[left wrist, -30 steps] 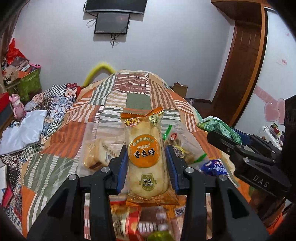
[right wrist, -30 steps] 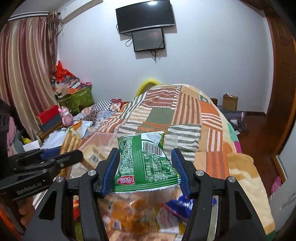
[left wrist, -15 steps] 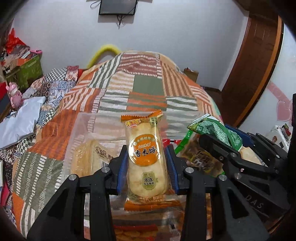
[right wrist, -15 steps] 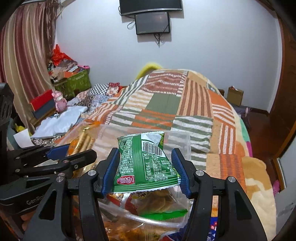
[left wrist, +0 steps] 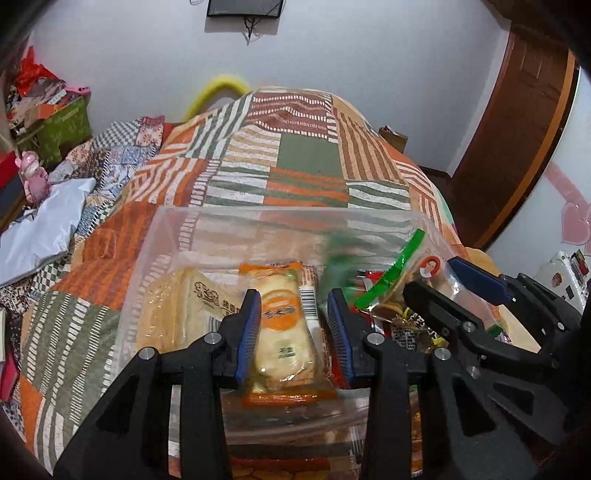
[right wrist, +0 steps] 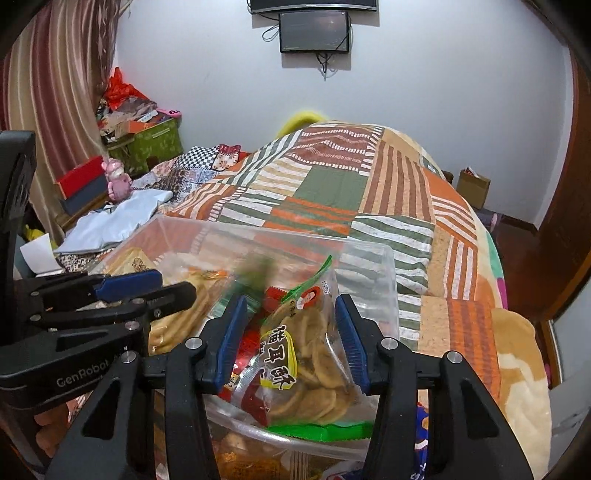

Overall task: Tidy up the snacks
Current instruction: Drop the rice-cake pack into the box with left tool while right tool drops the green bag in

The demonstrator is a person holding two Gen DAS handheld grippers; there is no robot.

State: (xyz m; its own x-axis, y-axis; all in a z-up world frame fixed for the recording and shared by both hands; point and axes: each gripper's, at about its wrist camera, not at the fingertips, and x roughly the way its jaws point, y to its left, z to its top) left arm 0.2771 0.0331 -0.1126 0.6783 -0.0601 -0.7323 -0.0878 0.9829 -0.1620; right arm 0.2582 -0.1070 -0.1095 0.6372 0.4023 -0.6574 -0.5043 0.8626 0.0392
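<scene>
left claw (left wrist: 291, 334) around rice cracker pack (left wrist: 282, 328)

A white wall (right wrist: 424, 66) closes the far end, with two dark screens (right wrist: 314, 31) mounted high, cables hanging below. A bed (right wrist: 332, 184) with a patchwork quilt (left wrist: 306, 155) fills the middle. Striped curtains (right wrist: 48, 92) hang at left above piled boxes (right wrist: 147, 136). A brown wooden door (left wrist: 517, 140) stands at right, near a cardboard box (right wrist: 474, 186) on the floor.
</scene>
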